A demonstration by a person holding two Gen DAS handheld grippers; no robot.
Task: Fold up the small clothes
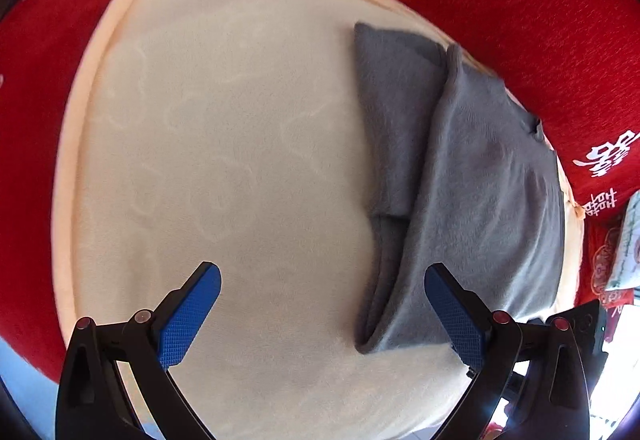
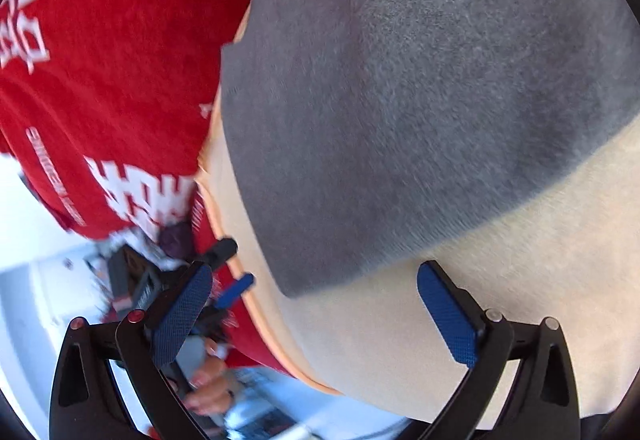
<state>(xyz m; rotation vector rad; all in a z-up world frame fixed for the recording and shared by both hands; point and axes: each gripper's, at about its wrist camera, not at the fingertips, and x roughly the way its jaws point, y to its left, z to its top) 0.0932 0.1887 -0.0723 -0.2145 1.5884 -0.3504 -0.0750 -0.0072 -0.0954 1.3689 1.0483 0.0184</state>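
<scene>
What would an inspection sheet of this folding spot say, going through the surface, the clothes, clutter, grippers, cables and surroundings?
Surface: cream fleece pad lying on a red cloth with white lettering.
Job's things: one grey garment, partly folded, with a darker flap tucked under its top layer; it lies along the pad's edge next to the red cloth.
Clutter: nothing seen on the pad besides the garment.
Grippers: left gripper open, nothing between its blue pads, above bare pad by the garment's near corner. Right gripper open, empty, close to the garment's edge.
Cables: a thin pale line at the bottom of the right view may be one; too blurred to tell.
Surroundings: bright, blurred room beyond the red cloth; patterned fabric at one side.
</scene>
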